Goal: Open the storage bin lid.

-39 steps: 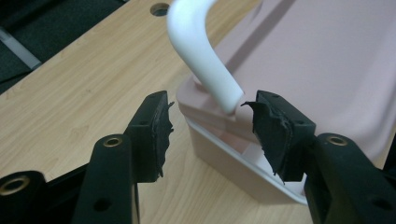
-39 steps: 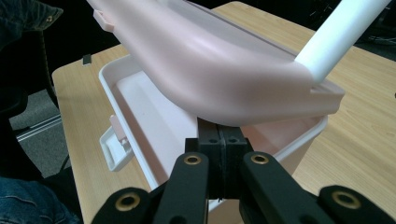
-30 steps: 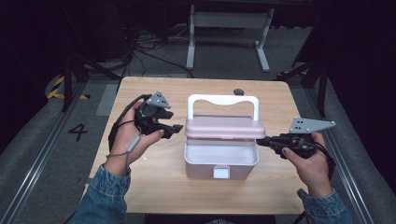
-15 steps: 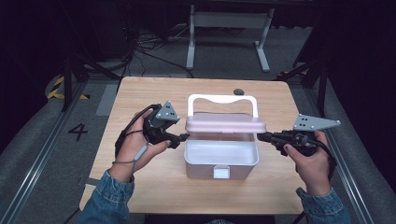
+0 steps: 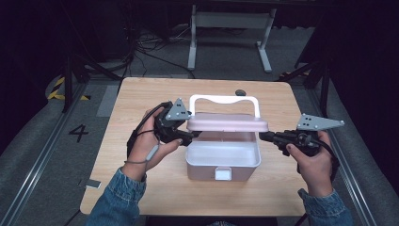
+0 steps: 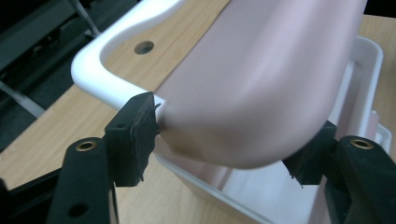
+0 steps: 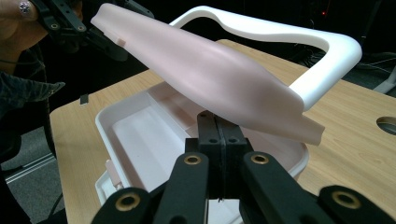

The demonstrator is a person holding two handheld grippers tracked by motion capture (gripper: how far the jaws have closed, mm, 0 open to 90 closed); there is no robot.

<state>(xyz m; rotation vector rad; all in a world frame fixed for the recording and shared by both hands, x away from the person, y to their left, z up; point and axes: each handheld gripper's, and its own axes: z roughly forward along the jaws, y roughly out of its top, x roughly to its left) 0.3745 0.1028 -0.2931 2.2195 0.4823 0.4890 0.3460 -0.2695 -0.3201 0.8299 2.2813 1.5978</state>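
A pale pink box (image 5: 223, 160) stands open mid-table, its pink lid (image 5: 228, 125) tilted up under the white handle (image 5: 223, 99). My left gripper (image 5: 194, 134) is at the lid's left end. Its jaws have just been opening and now straddle the lid's corner (image 6: 261, 79), one pad (image 6: 135, 135) right against it. I see no squeeze on the lid. My right gripper (image 5: 261, 135) is shut with nothing between its jaws. In the right gripper view its tips (image 7: 217, 121) sit under the lid's right edge (image 7: 210, 70), above the box's inside (image 7: 140, 135).
A white latch (image 5: 223, 173) sits on the box front. There is a round hole (image 5: 240, 92) in the tabletop behind the handle. A small tag (image 5: 92, 183) lies near the table's front left corner. A metal stand (image 5: 230, 28) is beyond the far edge.
My left gripper has moved right, from beside the box to the lid's left end, and its jaws stand wider. The right gripper has stayed at the lid's right end.
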